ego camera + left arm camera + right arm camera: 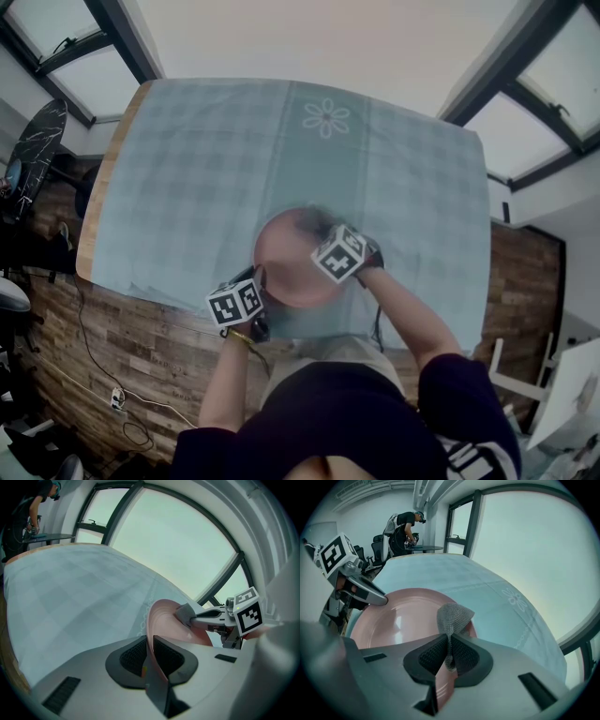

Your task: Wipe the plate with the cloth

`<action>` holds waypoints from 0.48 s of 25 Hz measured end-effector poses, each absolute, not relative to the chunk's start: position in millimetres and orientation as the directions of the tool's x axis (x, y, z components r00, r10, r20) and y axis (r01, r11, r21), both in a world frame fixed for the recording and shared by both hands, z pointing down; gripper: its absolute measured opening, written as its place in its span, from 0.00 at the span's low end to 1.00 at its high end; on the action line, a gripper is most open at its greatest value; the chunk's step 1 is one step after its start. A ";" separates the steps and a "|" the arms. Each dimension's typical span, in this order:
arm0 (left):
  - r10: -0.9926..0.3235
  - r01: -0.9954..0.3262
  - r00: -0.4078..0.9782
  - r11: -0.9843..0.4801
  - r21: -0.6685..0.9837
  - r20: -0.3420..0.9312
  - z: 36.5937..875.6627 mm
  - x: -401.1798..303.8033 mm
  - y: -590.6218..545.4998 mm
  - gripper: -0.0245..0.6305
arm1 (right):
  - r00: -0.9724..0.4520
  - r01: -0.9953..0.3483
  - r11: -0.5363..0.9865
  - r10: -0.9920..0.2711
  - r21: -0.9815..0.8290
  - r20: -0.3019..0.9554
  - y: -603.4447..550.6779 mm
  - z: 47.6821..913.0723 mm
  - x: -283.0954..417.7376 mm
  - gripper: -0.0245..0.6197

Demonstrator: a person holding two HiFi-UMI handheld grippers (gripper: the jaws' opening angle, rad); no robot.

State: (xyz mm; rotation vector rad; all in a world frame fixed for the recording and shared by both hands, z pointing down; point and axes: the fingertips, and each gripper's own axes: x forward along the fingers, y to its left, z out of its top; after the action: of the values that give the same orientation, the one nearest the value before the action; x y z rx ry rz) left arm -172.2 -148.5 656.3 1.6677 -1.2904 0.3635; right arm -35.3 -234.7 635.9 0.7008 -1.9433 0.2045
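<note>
Closest to the lens, low centre of the left gripper view: left gripper [151, 645], black ribbed pads [132, 656] clenched on the near rim of the pink plate [163, 620], rim seen edge-on between them. Low centre of the right gripper view: right gripper [449, 652], jaws shut tight on a bunched grey knit cloth [453, 617], free end fanned out above them in front of the plate's near right part. Same pairing from the other side, right of centre in the left gripper view: cloth pressed against the plate's inner face. Upper left of the right gripper view: left gripper's finger on the far rim, marker cube [335, 552] above it. Centre of the head view, slightly low: plate round and blurred, held between both grippers, left one at its lower left edge, right one at its upper right, over the pale blue checked tablecloth [187, 178] near its lower edge; contact with it impossible to judge. White flower motif [326, 118] near the top of the tablecloth, well apart from the plate. Wooden table [95, 211] edge bare along the left, wood-plank floor [141, 347] at lower left. Wearer's forearms [412, 319] reaching up from the bottom of that frame. Another person [401, 529] bent over a small desk, top left of the right gripper view.
</note>
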 end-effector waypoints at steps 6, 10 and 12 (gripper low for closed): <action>-0.582 -0.867 0.393 0.023 0.498 0.712 657.6 -172.3 -148.3 0.12 | -0.292 -0.555 0.818 -0.362 0.151 0.885 -231.4 646.5 -32.4 0.09; -0.583 -0.867 0.391 0.026 0.497 0.712 657.4 -172.6 -147.7 0.12 | -0.290 -0.555 0.820 -0.348 0.140 0.891 -225.5 650.7 -31.9 0.09; -0.583 -0.868 0.389 0.028 0.496 0.713 657.6 -172.3 -147.7 0.12 | -0.292 -0.553 0.822 -0.344 0.135 0.892 -222.5 651.9 -32.0 0.09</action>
State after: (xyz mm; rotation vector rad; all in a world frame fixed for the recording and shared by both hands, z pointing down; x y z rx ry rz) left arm -172.3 -147.7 657.6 1.6616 -1.2991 0.3615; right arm -32.0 -222.5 651.9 0.6725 -1.9090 0.2388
